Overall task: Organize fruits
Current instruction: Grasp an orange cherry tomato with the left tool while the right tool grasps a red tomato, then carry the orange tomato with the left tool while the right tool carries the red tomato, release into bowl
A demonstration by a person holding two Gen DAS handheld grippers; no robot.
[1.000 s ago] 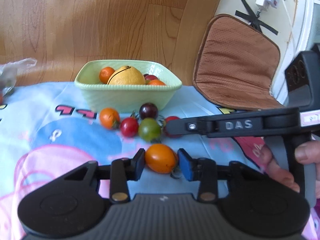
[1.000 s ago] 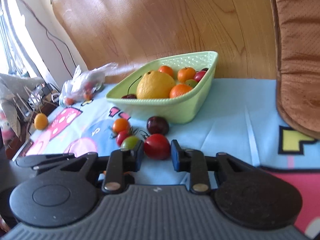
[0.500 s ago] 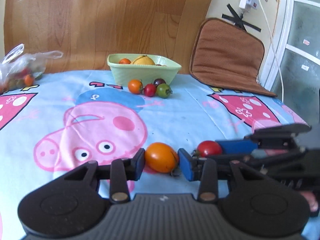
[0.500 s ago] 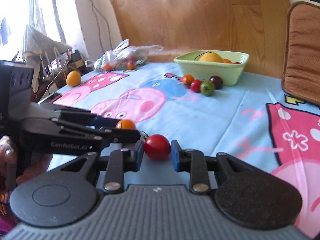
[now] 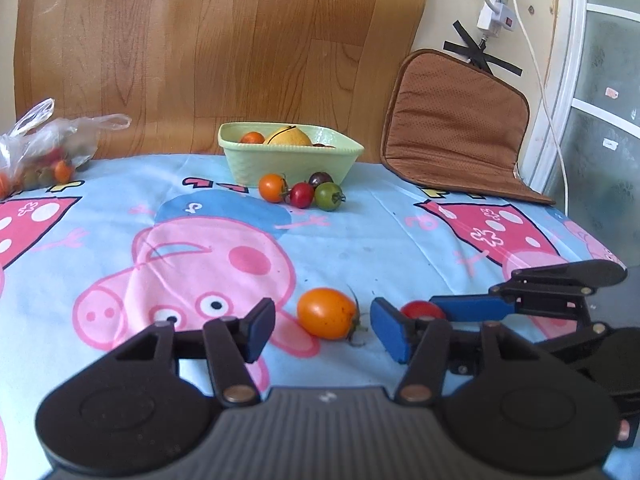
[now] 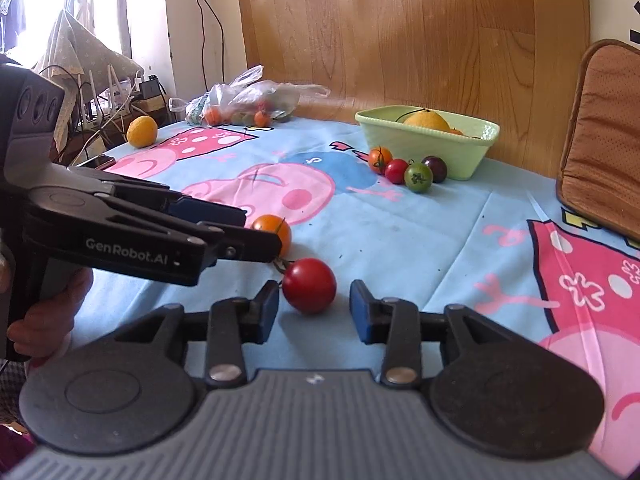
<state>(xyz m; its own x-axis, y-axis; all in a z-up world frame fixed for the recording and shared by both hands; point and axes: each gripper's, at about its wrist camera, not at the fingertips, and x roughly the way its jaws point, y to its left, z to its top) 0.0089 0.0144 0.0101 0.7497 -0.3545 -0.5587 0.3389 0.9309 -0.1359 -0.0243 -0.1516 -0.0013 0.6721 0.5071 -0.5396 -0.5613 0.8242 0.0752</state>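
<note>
The left gripper [image 5: 322, 326] has just been opening; the orange tomato [image 5: 326, 313] lies free between its jaws on the desk's cartoon cloth [image 5: 360, 248]. The right gripper [image 6: 313, 306], also just opening, stands around the red tomato [image 6: 309, 285], perhaps brushing one pad. Farther off, four tomatoes sit beside the green bowl [image 5: 288, 162].

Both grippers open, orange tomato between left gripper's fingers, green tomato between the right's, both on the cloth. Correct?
Not quite: the tomato between the right gripper fingers is red, not green. The right wrist view shows the red tomato resting on the tablecloth; the green tomato sits back by the bowl. The rest holds: both grippers have just opened, and the orange tomato lies between the left gripper fingers.
</note>
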